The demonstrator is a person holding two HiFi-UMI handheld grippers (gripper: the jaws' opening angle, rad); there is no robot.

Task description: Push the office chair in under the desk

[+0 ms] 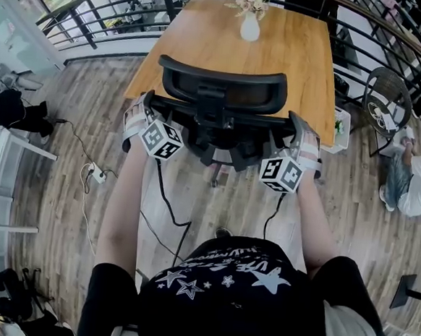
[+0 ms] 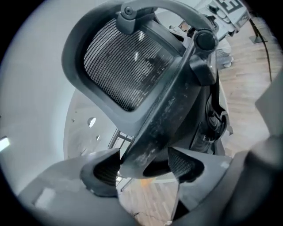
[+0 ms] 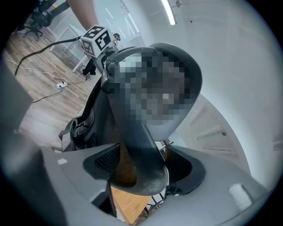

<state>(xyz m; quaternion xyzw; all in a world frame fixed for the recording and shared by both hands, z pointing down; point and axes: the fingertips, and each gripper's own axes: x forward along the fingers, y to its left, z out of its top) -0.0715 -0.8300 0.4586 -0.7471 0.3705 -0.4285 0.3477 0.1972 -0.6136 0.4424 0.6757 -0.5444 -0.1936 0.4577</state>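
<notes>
Straight ahead of the person, the office chair (image 1: pixel 222 117) stands at the near edge of the wooden table (image 1: pixel 299 62), with its back turned to the person. From the head view its mesh headrest (image 1: pixel 224 85) overlaps the table edge; how far the seat is under the table cannot be told.

The left hand-held gripper (image 1: pixel 144 111) is at the left side of the chair back and the right hand-held gripper (image 1: pixel 301 134) is at the right side, both at about the same height. In the left gripper view the dark back frame (image 2: pixel 163 119) passes between the two jaws of the left hand-held gripper (image 2: pixel 143 165); the jaws stand apart around it and do not seem to press on it. In the right gripper view it is the same: the frame edge (image 3: pixel 132 145) lies between the jaws of the right hand-held gripper (image 3: pixel 143 165), which are apart, with a thin gap at one pad.

At the far end of the table stands a white vase (image 1: pixel 250 27) with flowers. On the wooden floor (image 1: pixel 76 124) at the left lies a power strip (image 1: pixel 96 173) with cables.
</notes>
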